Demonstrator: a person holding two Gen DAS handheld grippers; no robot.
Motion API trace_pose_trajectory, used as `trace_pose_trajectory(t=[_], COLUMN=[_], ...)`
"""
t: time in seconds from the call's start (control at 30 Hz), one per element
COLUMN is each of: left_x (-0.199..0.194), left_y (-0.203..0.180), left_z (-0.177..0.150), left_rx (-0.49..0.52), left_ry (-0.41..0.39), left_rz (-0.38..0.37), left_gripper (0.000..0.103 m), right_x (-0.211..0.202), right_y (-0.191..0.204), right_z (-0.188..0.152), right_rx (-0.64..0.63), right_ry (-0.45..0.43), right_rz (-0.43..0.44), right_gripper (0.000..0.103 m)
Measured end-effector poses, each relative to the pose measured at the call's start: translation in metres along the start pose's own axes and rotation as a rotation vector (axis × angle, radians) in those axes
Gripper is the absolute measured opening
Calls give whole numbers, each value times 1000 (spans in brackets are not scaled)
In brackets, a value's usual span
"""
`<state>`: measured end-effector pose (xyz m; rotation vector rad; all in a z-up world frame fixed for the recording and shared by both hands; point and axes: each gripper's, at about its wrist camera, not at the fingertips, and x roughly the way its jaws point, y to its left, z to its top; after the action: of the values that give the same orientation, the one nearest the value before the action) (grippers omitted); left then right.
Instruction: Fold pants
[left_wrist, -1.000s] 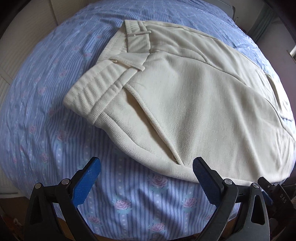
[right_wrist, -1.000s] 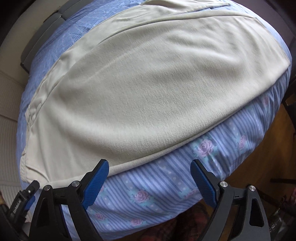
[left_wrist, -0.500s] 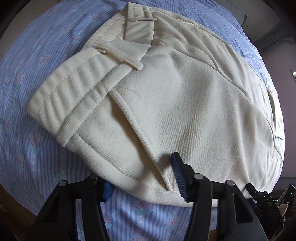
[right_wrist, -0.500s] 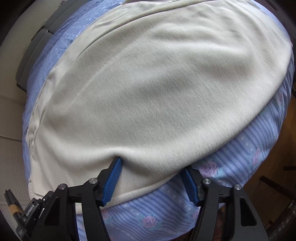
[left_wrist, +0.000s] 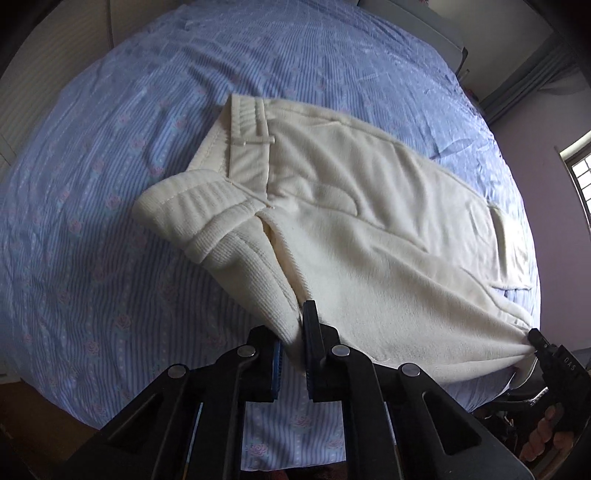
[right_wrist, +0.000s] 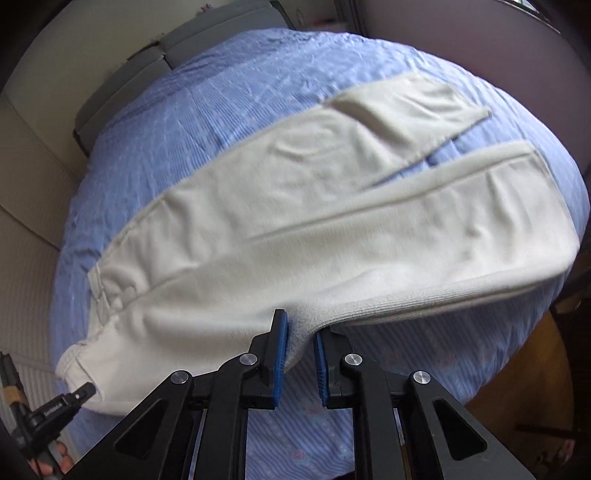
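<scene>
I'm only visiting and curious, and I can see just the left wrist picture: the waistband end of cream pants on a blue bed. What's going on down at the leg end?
Observer: In the right wrist view the two legs of the pants lie apart near the hems, with a strip of the blue sheet showing between them.
Operator: Is the other tool holding them there?
Observer: Yes. The right gripper has just been closing its jaws, and the near leg's edge is pinched between its blue pads.
Operator: Are the legs smooth?
Observer: Not quite. A diagonal crease crosses the far leg near its hem.
</scene>
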<state>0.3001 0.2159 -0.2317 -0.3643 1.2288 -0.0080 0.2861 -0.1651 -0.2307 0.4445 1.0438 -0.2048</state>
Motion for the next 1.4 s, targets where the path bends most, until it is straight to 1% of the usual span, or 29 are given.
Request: trace_pose_trajectory(t=[0.1,0.13,0.23,0.3,0.33,0.4,0.53,0.63,0.73,0.83,0.93,1.03,1.1,1.13,1.17,1.2,1.23,1.3,1.4], left_x=[-16,-20,-16,-7,-2,13,50,78,110,143,163,172,169,162,151,139,125,103,66], left_y=[-2,-2,-11,-14,-15,-19,-15,-5,5,12,9,11,13,12,10,6,3,-5,-22], left_z=[26,37,84,110,124,150,200,226,244,257,268,271,269,267,265,265,264,261,240], left_rx=[-39,-53,-76,-82,-82,-64,-83,-99,-122,-130,-116,-144,-159,-155,-138,-112,-77,-2,136], left_ry=[-41,-53,-106,-130,-140,-143,-94,-50,0,64,99,135,150,137,109,76,46,18,-17], left_rz=[-23,-28,-39,-53,-56,-47,-52,-51,-42,-31,-27,-29,-34,-18,11,24,35,45,6], left_gripper=[10,10,10,10,10,10,10,10,10,11,11,16,23,41,61,65,68,69,69], right_x=[-21,-31,-33,-24,-16,3,48,82,122,161,185,200,206,208,207,202,195,175,132], right_y=[13,16,41,61,70,79,97,115,133,146,149,148,150,153,157,161,165,177,190], right_z=[32,34,66,91,104,128,168,187,200,206,209,214,215,215,214,212,209,201,186], right_rx=[-7,-18,-64,-97,-107,-105,-100,-125,-173,-205,-211,-194,-195,-209,-231,-245,-254,-291,-351], right_ry=[-71,-96,-148,-173,-178,-176,-144,-127,-84,-21,9,40,72,92,111,114,105,82,28], right_rz=[50,58,68,63,49,47,17,-16,-60,-97,-128,-149,-162,-160,-142,-110,-83,-46,19], right_gripper=[14,14,13,13,13,13,13,13,13,13,13,14,18,29,43,49,54,55,55])
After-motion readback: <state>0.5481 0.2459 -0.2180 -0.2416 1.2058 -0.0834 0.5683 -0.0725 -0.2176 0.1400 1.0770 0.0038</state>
